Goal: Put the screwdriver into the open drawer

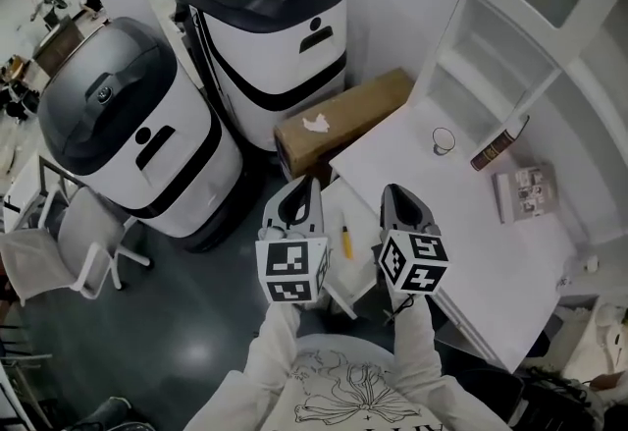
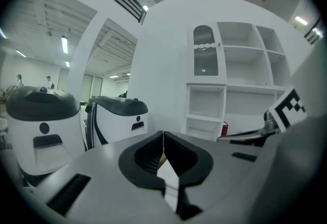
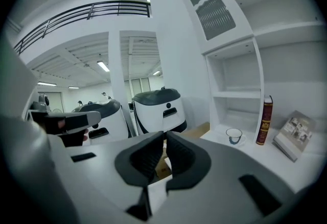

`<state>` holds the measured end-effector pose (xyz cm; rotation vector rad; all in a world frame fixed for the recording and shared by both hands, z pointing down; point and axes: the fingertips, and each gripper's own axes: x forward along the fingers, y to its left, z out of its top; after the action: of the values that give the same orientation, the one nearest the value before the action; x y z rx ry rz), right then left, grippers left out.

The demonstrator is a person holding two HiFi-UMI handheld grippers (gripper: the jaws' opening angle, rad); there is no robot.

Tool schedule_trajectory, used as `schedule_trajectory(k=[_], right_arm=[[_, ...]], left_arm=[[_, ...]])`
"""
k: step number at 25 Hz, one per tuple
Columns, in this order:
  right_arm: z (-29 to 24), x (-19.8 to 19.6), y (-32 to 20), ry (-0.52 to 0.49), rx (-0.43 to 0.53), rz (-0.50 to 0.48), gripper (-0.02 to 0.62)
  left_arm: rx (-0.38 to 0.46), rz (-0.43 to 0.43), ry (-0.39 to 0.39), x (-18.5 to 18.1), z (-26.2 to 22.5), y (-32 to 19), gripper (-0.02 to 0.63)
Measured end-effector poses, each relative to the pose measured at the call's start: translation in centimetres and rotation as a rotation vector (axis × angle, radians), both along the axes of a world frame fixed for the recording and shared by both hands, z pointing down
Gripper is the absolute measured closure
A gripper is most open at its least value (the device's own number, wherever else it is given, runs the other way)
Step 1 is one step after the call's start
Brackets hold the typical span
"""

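Screwdriver point(image 1: 345, 238) in drawer point(image 1: 359, 219) | white desk point(image 1: 461, 223), shelves point(image 1: 473, 61) | left gripper point(image 1: 303, 185), right gripper point(image 1: 393, 191): jaws closed

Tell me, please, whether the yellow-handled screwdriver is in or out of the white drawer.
In: the head view shows the yellow-handled screwdriver lying inside the open white drawer.

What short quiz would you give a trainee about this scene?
1. True or false: the right hand-held gripper holds the screwdriver.
2. What stands near the book on the desk? A cup, B bottle, C lamp.
3. How many big white machines stand left of the box?
Key: 1 false, its jaws are shut and empty; 2 A; 3 two.
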<state>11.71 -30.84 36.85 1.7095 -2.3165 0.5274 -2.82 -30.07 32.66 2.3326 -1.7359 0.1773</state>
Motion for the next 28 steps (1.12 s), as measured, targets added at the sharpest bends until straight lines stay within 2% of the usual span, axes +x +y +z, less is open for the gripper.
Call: schedule_trajectory(k=[9,28], right_arm=[[-4.3,0.3,0.2,0.005,0.126,0.007,0.578],[-5.4,0.3,0.8,0.009,0.174,0.009,0.584]], left_arm=[[0.074,-0.012,0.000,0.0,-3.3,0.9,0.600],[0.094,-0.016,0.000,-0.1,-4.0,1.6,0.600]])
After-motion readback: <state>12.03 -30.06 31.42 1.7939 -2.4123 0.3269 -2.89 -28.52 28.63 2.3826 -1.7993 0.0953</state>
